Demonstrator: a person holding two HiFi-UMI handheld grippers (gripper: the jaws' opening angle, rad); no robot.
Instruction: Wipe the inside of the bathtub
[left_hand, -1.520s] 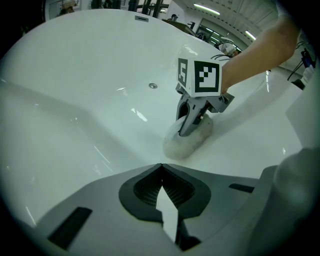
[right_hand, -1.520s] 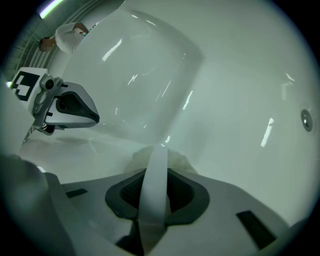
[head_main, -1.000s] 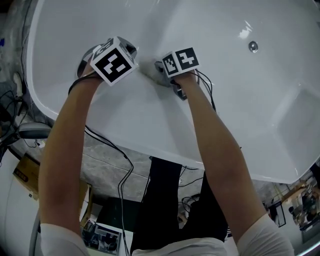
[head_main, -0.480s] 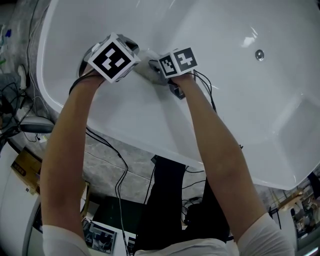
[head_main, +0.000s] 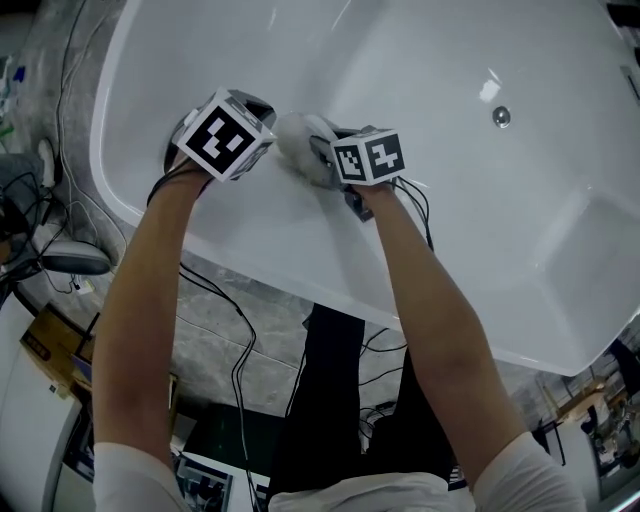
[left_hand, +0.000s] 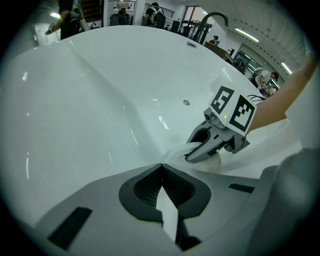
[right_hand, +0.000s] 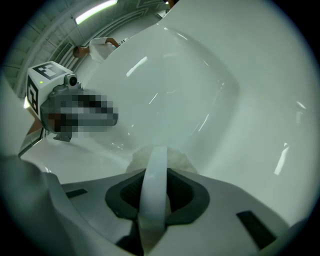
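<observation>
wiping cloth: a soft white cloth (head_main: 298, 138) lies bunched on the sloping inner wall of the bathtub (head_main: 480, 250), near its left end, between the two grippers.
right gripper: the right gripper (right_hand: 155, 150) has its jaws clamped on a fold of the cloth, with the wad pressed to the wall just beyond them.
left gripper: the left gripper (left_hand: 161, 167) has its jaws together on a thin white sliver. it looks like the cloth's edge, though the view is too tight to be sure.
handling: light and limp, so it probably folds and drags rather than pushes. it should wipe best held well into the bunch with the wad flat on the surface.
surface: glossy, hard and curved, likely slippery, so a shallow pinch could let the cloth slide out.
nearby: a round metal fitting (head_main: 501, 117) sits on the far wall, well apart from the cloth. cables (head_main: 215, 300) hang from the grippers over the near rim.
in the way: nothing lies inside the tub, but the two grippers sit close together and could knock into each other.
</observation>
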